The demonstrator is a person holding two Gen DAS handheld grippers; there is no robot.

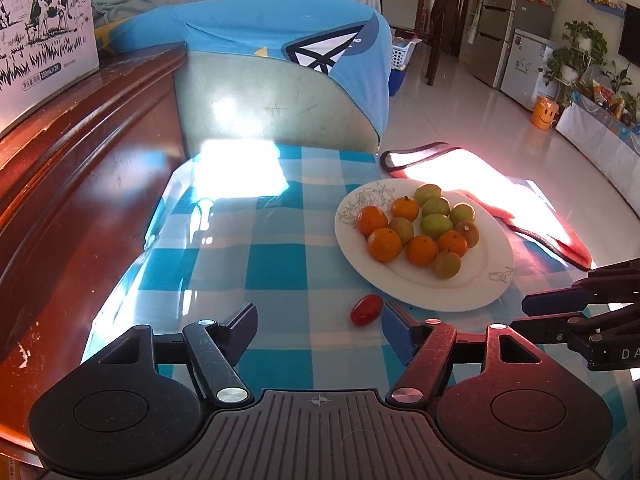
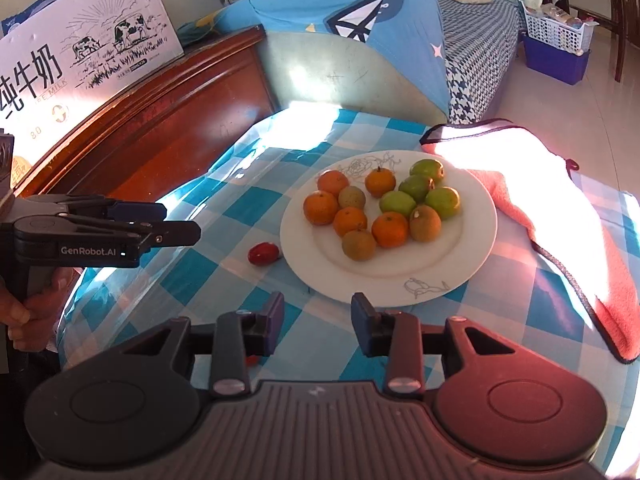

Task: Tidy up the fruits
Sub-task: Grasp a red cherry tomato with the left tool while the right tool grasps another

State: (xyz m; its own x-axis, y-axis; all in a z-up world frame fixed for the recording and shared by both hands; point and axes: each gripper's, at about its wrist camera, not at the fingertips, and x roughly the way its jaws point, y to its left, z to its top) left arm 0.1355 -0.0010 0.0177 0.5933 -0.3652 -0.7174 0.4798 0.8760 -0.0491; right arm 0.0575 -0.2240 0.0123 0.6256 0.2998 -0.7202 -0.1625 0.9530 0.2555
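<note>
Sitting right of centre in the left wrist view, the white plate (image 1: 472, 292) holds tangerines (image 1: 384, 244) and green fruits (image 1: 436, 225) (some brownish). A red cherry tomato (image 1: 366, 309) lies on the checked bench (image 1: 280, 256), just beside the plate's near rim. Left gripper (image 1: 318, 320) jaws wide apart, empty, tomato betw. them. Right gripper (image 2: 317, 314) moderately open, empty. Pink towel (image 2: 560, 216) at right.

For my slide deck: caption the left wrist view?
Open left gripper nears red cherry tomato beside white fruit plate.
</note>
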